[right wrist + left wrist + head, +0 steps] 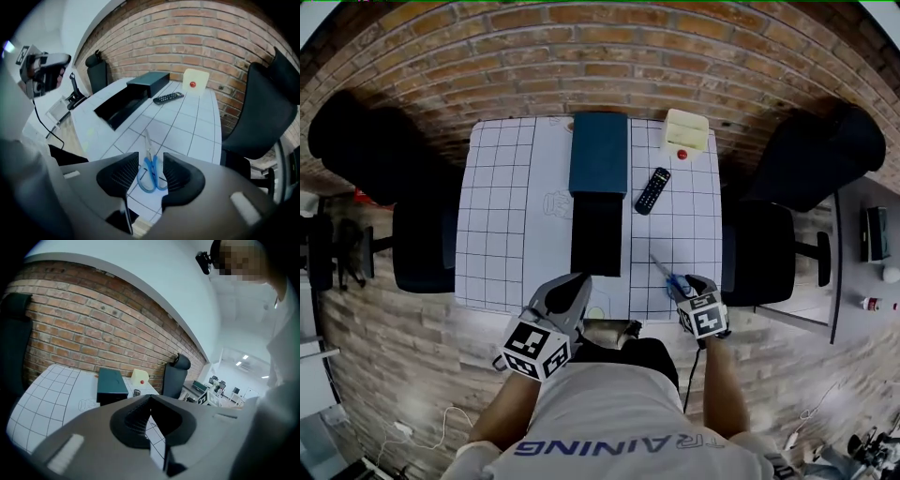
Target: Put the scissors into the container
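The blue-handled scissors (672, 278) lie flat near the front right corner of the gridded white table (502, 206), blades pointing away from me. My right gripper (686, 287) hovers at the handles. In the right gripper view the scissors (151, 171) sit in the gap of the open right gripper (151, 158), and the pads do not press on them. The container (596, 234) is a long black open tray at mid-table, running out from a dark teal box (599, 150). My left gripper (577, 281) is at the table's front edge, its jaws meeting at the tips with nothing between them.
A black remote (652, 190) lies right of the teal box, and a cream box with a red dot (685, 134) stands at the far right corner. Black chairs (422, 244) (759, 248) flank the table. A brick wall runs behind.
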Demonstrator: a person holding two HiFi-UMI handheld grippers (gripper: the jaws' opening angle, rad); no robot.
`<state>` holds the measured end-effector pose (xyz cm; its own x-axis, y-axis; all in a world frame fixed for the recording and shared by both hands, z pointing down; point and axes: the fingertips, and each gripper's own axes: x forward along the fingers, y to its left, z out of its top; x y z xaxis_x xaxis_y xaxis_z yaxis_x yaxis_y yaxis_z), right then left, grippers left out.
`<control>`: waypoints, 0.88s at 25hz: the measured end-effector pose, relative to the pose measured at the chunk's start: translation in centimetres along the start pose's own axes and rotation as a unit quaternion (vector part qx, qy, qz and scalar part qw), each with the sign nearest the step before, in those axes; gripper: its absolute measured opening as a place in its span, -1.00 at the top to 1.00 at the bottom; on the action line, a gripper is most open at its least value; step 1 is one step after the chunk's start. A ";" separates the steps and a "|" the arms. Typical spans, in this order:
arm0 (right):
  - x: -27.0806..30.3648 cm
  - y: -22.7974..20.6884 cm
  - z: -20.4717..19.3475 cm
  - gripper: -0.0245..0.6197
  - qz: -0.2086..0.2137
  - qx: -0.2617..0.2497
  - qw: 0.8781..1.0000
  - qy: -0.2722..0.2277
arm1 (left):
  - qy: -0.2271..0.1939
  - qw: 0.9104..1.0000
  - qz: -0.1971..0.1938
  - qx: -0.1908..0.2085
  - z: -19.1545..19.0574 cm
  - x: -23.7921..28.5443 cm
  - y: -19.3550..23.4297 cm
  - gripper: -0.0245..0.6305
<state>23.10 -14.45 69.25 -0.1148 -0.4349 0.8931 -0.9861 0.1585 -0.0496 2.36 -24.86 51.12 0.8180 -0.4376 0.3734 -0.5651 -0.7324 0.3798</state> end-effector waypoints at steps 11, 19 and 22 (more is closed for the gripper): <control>4.0 -0.4 -4.1 0.43 -0.010 -0.060 0.996 0.068 | 0.006 0.999 0.040 -0.011 -1.7 -1.8 0.3 0.92; 1.0 -0.2 -1.5 0.60 -0.034 -0.032 0.999 0.012 | -0.006 1.000 0.026 -0.007 -1.1 -2.5 0.6 0.92; -0.8 -0.1 0.9 0.60 -0.043 -0.016 0.999 -0.026 | -0.013 1.000 0.018 -0.003 -0.4 -2.8 0.9 0.92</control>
<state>23.22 -14.88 68.12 -0.0365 -0.4936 0.8689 -0.9883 0.1467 0.0418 -0.47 -24.10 50.73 0.7990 -0.4776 0.3653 -0.5955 -0.7126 0.3710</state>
